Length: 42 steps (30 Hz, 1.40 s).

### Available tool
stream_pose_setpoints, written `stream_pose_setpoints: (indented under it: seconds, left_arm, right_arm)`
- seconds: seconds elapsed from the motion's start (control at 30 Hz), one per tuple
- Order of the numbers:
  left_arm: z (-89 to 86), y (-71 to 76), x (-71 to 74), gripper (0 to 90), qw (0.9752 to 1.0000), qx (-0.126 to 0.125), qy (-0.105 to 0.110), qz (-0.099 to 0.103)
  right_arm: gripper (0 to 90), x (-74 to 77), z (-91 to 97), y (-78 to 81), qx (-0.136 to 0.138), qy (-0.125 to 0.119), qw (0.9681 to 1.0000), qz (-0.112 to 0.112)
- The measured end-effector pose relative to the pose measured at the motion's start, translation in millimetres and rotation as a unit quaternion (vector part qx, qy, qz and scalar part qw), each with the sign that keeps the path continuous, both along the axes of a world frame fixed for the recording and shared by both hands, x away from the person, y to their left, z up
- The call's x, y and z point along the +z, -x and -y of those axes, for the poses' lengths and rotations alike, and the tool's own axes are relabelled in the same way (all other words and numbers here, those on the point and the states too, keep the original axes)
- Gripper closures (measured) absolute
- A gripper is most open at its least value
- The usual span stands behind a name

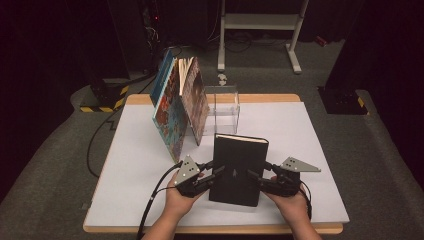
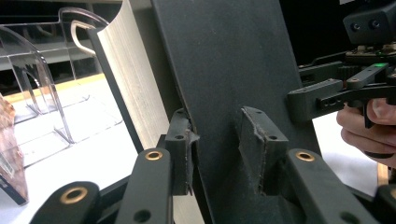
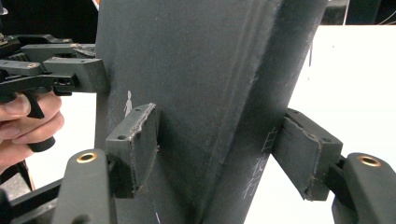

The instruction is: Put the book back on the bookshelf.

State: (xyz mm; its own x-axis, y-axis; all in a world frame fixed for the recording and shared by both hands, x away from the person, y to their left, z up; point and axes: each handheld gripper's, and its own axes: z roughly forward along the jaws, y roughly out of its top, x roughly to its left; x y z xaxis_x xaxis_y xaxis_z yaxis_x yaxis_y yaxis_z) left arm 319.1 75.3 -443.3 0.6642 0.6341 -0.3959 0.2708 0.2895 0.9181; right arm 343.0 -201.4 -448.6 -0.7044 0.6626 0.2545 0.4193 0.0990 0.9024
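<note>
Two grippers flank one black book, which stands upright near the front edge of the table, about midway along it. The left gripper has its jaws around the front cover near the page edge, one pad on each face, seemingly pinching it. The right gripper straddles the spine side: one pad lies on the cover, the other stands just clear, so it is spread. Farther back, toward the rear left corner, three colourful books lean against a clear plastic stand. By my judgement the black book has yet to join them; firm grip, carry and placing remain.
</note>
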Motion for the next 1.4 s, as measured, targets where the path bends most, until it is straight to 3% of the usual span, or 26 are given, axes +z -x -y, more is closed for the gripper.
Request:
stream_pose_setpoints:
  seconds: [0.4, 1.0, 1.4]
  left_arm:
    - [-1.8, -4.6, 5.4, 66.8, 0.9997, 0.017, -0.003, 0.015]
    - [-2.0, -8.3, 6.1, 66.4, 0.9992, 0.027, -0.009, 0.028]
    - [3.6, -27.5, 13.4, 65.9, 0.9987, 0.03, -0.013, 0.038]
  right_arm:
    - [38.0, 11.0, -6.6, 0.5, -0.012, 0.012, 0.9993, 0.033]
    - [38.5, 14.5, -10.1, -1.9, -0.017, 0.016, 0.9986, 0.047]
    - [38.4, 22.2, -7.9, -14.7, -0.033, 0.018, 0.9975, 0.059]
